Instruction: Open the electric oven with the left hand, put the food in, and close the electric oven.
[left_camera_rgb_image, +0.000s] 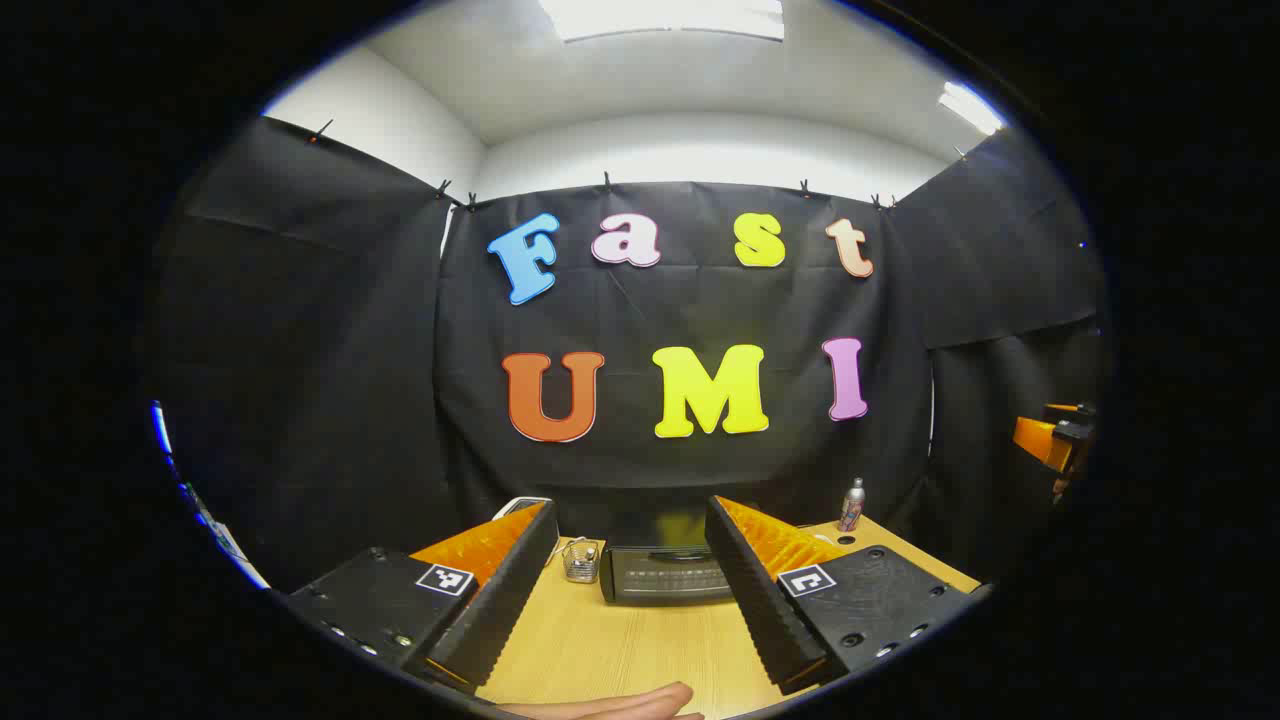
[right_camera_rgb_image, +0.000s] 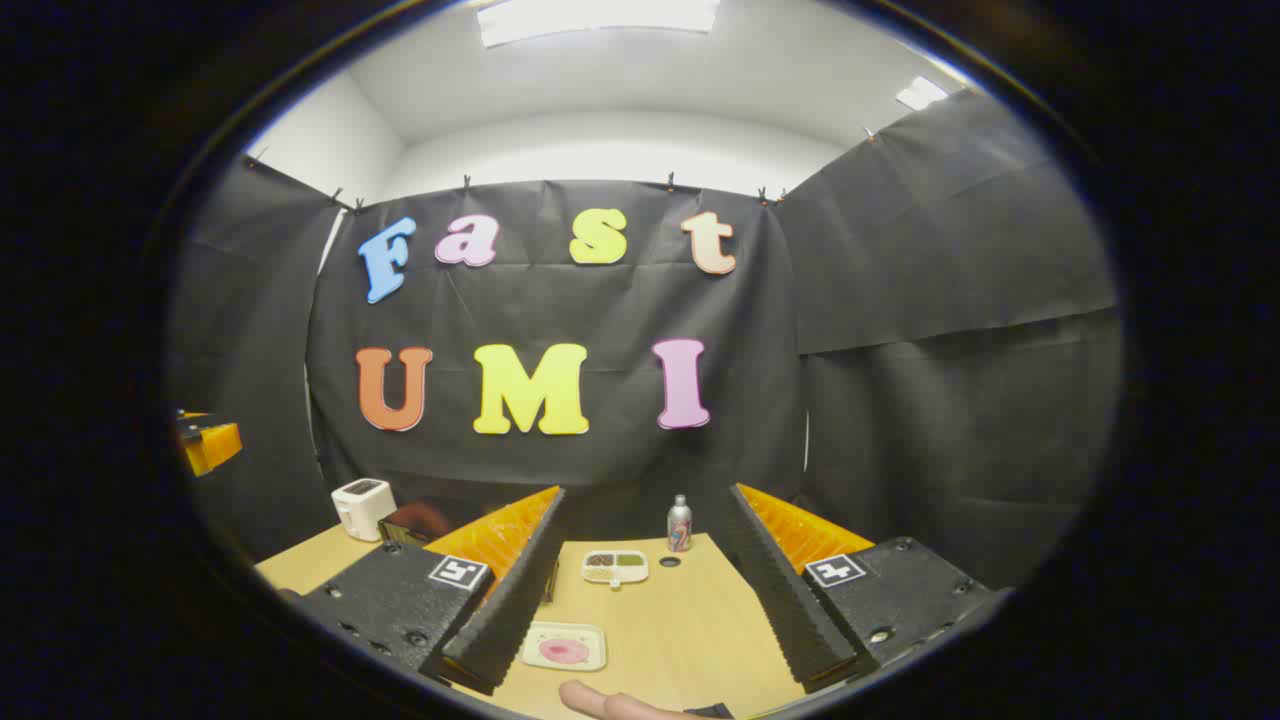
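The black electric oven (left_camera_rgb_image: 665, 572) stands at the back of the wooden table (left_camera_rgb_image: 620, 650), its door shut. My left gripper (left_camera_rgb_image: 630, 510) hangs above the table in front of it, open, with nothing between its fingers. In the right gripper view a pale tray with pink food (right_camera_rgb_image: 565, 647) lies on the table near me, just right of my left finger. My right gripper (right_camera_rgb_image: 648, 493) is open and empty above it. The oven's dark corner (right_camera_rgb_image: 415, 520) peeks out behind that finger. Each gripper shows at the edge of the other's view: the right gripper (left_camera_rgb_image: 1050, 440), the left gripper (right_camera_rgb_image: 205, 440).
A small glass jar (left_camera_rgb_image: 581, 560) sits left of the oven and a slim bottle (left_camera_rgb_image: 852, 505) to its right. A white toaster (right_camera_rgb_image: 362, 505), a divided dish of foods (right_camera_rgb_image: 615, 567) and the bottle (right_camera_rgb_image: 679, 523) stand toward the back. A person's finger (left_camera_rgb_image: 620, 703) shows at the bottom edge.
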